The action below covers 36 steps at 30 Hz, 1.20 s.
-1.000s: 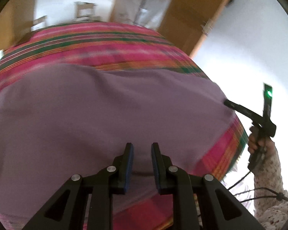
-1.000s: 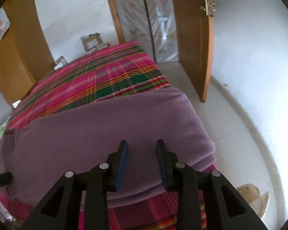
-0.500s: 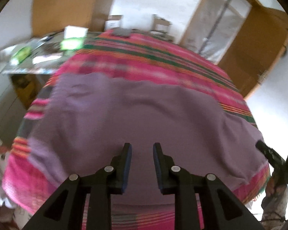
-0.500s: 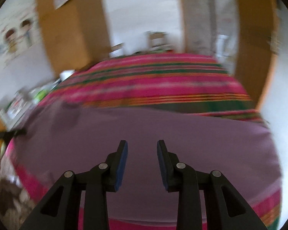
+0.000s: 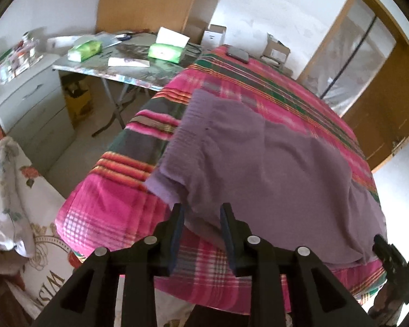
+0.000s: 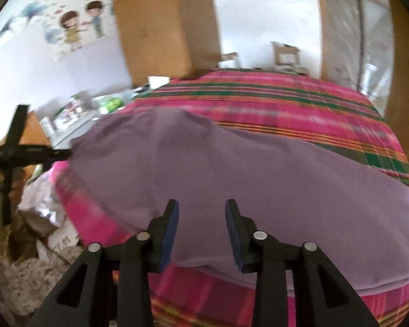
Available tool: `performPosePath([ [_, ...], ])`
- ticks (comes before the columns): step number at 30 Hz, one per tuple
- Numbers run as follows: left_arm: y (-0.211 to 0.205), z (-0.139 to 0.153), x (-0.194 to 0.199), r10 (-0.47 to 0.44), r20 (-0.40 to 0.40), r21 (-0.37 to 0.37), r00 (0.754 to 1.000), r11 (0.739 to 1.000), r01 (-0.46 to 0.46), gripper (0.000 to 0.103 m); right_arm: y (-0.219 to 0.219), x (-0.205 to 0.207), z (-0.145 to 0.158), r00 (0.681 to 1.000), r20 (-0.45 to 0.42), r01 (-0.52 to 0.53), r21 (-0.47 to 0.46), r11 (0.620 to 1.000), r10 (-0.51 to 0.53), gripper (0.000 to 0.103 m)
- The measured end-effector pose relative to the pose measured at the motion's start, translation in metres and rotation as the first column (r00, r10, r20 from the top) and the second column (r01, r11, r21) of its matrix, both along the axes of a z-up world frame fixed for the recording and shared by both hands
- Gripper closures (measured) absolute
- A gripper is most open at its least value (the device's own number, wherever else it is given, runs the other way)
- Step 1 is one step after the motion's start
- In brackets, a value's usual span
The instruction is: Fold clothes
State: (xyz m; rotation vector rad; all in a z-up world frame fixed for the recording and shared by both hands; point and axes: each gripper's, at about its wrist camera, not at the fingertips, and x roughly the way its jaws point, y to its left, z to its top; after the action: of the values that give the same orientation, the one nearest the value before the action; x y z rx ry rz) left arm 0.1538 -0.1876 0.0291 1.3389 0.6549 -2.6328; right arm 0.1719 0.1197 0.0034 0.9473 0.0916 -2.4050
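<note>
Left hand-held gripper, jaws opening, above purple garment.

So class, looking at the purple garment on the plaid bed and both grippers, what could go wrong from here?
The purple garment lies close to the plaid bed's near edge, so a tug might drag it off. The left gripper and right gripper are opening with nothing clamped; closing now might catch the bedcover or several layers, spoiling the fold.

Pink plaid bedspread covered the bed, green tissue packs sat on a cluttered table, white drawers stood beside, cartoon wall sticker showed.
</note>
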Motion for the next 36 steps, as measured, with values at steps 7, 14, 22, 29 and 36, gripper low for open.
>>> performPosePath([
  [7,-0.022,-0.002,-0.004,0.079,-0.019,0.161,0.997,0.984,-0.075,0.071,-0.047,0.005,-0.01,0.988,0.0,-0.153,0.024,0.988,0.153,0.065],
  [14,-0.025,-0.009,-0.019,0.091,0.016,0.217,0.996,0.972,-0.092,0.07,-0.078,-0.002,-0.028,0.968,0.072,-0.243,0.017,0.97,0.241,0.065],
  [22,-0.023,-0.01,-0.034,0.057,0.011,0.246,0.998,0.967,-0.058,0.07,-0.104,-0.001,-0.035,0.959,0.058,-0.284,0.115,0.952,0.279,0.065],
  [29,-0.036,-0.016,-0.027,0.095,0.021,0.29,0.995,0.952,-0.097,0.07,-0.118,0.006,-0.036,0.95,0.037,-0.312,0.188,0.931,0.311,0.065],
  [36,-0.035,-0.016,-0.03,0.09,0.028,0.273,0.996,0.957,-0.094,0.079,-0.121,0.002,-0.035,0.958,0.033,-0.285,0.198,0.938,0.284,0.077],
])
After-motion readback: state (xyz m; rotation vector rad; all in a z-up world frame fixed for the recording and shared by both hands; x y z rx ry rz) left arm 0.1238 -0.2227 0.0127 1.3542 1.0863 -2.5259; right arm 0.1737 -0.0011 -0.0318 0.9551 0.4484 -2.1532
